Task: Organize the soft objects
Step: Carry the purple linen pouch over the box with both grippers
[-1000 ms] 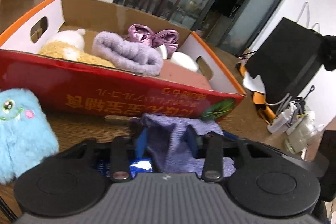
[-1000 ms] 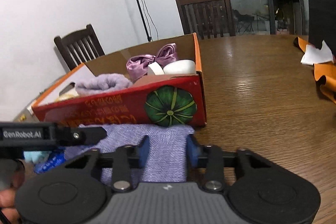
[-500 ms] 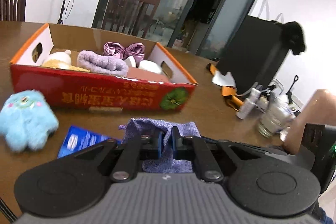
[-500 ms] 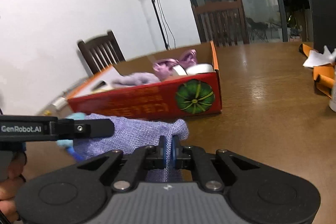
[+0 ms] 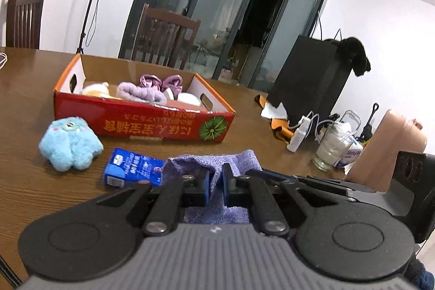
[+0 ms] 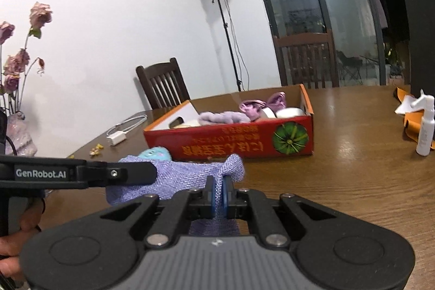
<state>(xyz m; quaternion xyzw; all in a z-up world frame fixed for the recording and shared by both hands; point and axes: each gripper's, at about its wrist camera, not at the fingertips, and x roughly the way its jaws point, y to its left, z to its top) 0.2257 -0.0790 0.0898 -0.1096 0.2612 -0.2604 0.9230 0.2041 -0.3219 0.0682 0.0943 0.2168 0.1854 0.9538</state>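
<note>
Both the left gripper [image 5: 216,185] and right gripper [image 6: 219,193] pinch the purple cloth [image 6: 187,177], lifted above the brown wooden table [image 6: 353,167]. Farther off sit a red box [image 5: 152,124] of soft items, a blue plush [image 5: 69,144], wooden chairs [image 6: 163,84] and glass doors [image 5: 217,7].

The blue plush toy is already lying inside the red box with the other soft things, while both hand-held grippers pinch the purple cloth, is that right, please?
Not quite. The blue plush toy lies on the table, outside the red box and in front of it, as the left wrist view shows. The rest holds: the left hand-held gripper and right hand-held gripper both pinch the purple cloth.
</note>
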